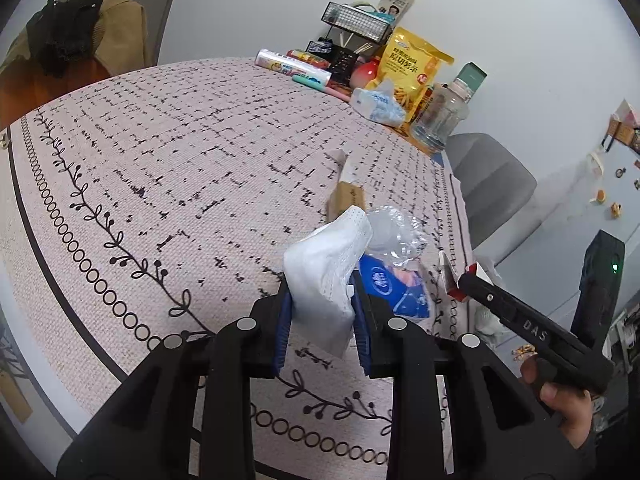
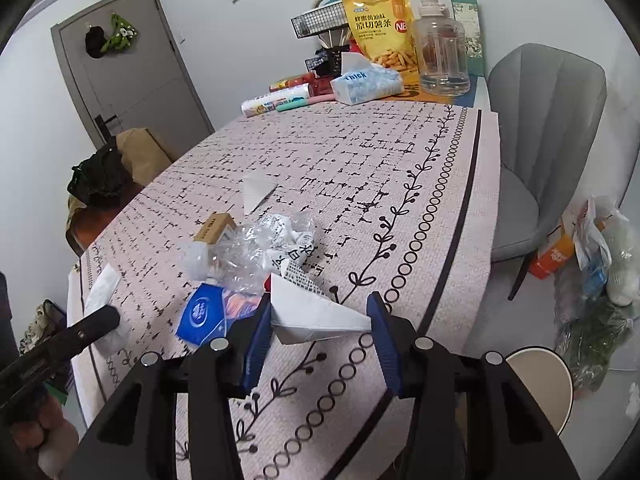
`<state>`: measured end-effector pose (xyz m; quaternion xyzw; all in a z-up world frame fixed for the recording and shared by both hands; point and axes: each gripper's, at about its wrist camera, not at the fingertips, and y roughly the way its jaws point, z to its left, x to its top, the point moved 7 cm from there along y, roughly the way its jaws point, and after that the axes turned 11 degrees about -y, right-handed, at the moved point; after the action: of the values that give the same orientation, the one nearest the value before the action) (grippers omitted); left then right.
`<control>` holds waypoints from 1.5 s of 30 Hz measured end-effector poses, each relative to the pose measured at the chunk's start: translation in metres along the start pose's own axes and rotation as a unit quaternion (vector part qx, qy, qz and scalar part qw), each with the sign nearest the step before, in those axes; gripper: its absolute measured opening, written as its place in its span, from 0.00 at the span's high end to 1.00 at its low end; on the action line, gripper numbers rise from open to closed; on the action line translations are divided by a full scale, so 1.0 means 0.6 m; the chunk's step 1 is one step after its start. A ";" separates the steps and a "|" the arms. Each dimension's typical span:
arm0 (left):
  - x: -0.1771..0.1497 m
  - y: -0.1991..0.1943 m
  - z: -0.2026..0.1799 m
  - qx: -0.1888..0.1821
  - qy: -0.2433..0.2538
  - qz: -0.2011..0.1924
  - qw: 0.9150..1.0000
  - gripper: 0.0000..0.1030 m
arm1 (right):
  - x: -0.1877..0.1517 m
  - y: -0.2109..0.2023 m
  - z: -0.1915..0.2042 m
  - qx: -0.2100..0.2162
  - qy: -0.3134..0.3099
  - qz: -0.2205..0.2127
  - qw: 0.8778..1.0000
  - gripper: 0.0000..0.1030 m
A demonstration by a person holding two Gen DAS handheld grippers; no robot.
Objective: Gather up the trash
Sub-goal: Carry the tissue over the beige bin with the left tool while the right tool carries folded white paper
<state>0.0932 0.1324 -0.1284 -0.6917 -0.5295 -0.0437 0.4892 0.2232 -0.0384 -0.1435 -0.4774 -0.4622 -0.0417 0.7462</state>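
White tissue (image 1: 326,280) is clamped in my left fingers (image 1: 320,320) — narrow gap, pads pressing both sides, wad held clear of the surface (image 1: 160,160). Right fingers (image 2: 320,332) sit about half open around a folded white paper (image 2: 316,314); its two ends touch or nearly touch the pads, so I'd call it a grip, not confirmed. Step in hand: pickup, both hands loaded or close to it. Remaining litter sits at 11 o'clock from the right fingers — blue tissue pack (image 2: 200,312), crumpled clear plastic (image 2: 248,248), small brown box (image 2: 214,229), white scrap (image 2: 256,192) farther at 12. Next: firm up the right grip, lift, carry both pieces to a bin; no bin identified for certain. Both grippers pitch downward toward the surface.
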 end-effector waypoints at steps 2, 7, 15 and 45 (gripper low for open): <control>0.001 -0.005 -0.014 -0.004 0.008 -0.004 1.000 0.74 | -0.003 -0.013 -0.003 0.002 0.001 -0.005 1.000 0.55; 0.001 -0.015 -0.047 -0.016 0.027 -0.007 0.999 0.74 | -0.013 -0.054 -0.005 0.013 0.007 -0.016 1.000 0.54; -0.011 -0.015 -0.118 -0.038 0.064 0.000 0.997 0.74 | -0.028 -0.111 -0.046 0.004 0.031 -0.036 0.999 0.54; -0.161 0.144 -0.396 -0.101 0.175 0.131 0.971 0.74 | -0.197 -0.214 -0.347 -0.133 0.166 -0.017 0.977 0.53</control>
<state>0.2266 -0.1025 -0.1158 -0.7827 -0.3331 -0.1527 0.5031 0.2267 -0.3088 -0.1674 -0.5511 -0.3304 -0.1944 0.7412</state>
